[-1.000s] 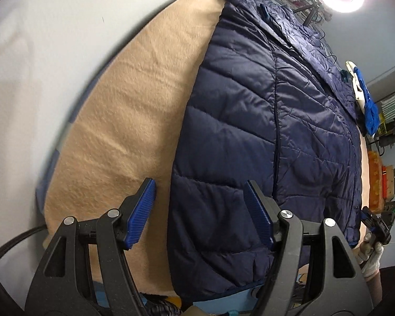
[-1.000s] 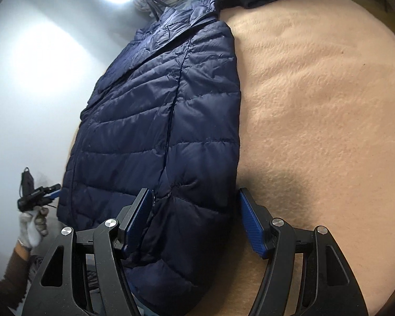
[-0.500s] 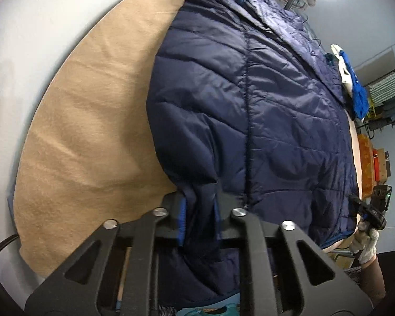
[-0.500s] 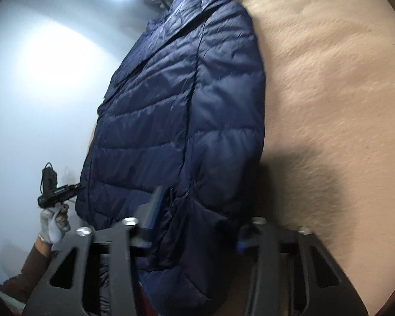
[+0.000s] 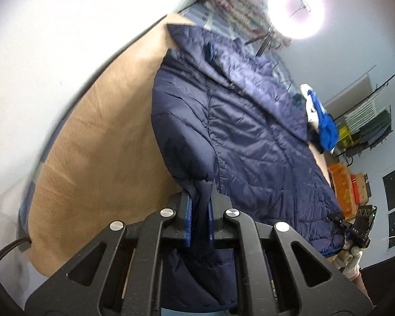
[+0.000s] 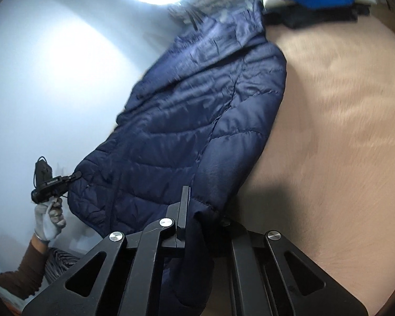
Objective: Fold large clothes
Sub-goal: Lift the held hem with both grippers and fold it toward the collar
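With each gripper (image 5: pixel 199 220) (image 6: pixel 201 221) clamped on a near corner of the jacket (image 5: pixel 250 142), folding has barely begun, the rest lying flat.

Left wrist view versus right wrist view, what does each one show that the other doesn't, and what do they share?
Only the left wrist view shows the left hand-held gripper close up, pinching the jacket hem, plus the shelf and orange boxes by the far wall.

Only the right wrist view shows the right hand-held gripper close up, shut on the jacket's other hem corner, and a brown sleeve.

Both show the navy jacket on the tan blanket, the ring light, the blue cloth, and the opposite gripper far off in a gloved hand.
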`<action>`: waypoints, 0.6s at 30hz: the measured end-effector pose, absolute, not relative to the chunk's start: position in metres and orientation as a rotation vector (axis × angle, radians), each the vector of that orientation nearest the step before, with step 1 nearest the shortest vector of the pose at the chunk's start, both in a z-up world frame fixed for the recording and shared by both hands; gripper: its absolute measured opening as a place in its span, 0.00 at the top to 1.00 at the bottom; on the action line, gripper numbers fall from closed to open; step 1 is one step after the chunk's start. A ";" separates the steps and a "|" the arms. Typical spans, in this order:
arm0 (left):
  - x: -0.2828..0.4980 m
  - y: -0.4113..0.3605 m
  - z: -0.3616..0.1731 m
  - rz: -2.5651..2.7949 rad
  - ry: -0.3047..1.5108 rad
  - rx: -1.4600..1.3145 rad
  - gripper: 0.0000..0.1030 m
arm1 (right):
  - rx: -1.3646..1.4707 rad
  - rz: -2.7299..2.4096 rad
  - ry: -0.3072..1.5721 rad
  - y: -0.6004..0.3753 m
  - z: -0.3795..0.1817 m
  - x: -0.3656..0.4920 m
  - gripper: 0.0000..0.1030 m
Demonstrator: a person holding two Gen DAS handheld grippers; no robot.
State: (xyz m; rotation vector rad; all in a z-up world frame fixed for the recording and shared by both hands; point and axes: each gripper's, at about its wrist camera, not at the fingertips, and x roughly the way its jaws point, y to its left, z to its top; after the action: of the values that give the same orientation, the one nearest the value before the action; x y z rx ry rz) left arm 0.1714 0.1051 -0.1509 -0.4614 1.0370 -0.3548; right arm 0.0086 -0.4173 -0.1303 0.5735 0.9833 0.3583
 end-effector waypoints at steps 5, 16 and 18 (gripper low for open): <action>0.163 0.115 -0.133 -0.355 0.966 -0.488 0.95 | 0.576 0.344 0.902 -0.431 -0.104 -0.002 0.97; 0.150 0.120 -0.102 -0.373 0.909 -0.489 0.95 | 0.590 0.371 0.845 -0.430 -0.080 0.007 0.98; 0.161 0.119 -0.094 -0.370 0.907 -0.486 0.95 | 0.588 0.363 0.846 -0.433 -0.078 0.022 0.98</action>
State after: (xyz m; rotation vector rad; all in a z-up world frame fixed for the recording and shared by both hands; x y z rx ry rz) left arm 0.1614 0.1188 -0.0944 -0.4856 0.9065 -0.3703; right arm 0.0223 -0.4332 -0.0778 0.5880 0.8457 0.3629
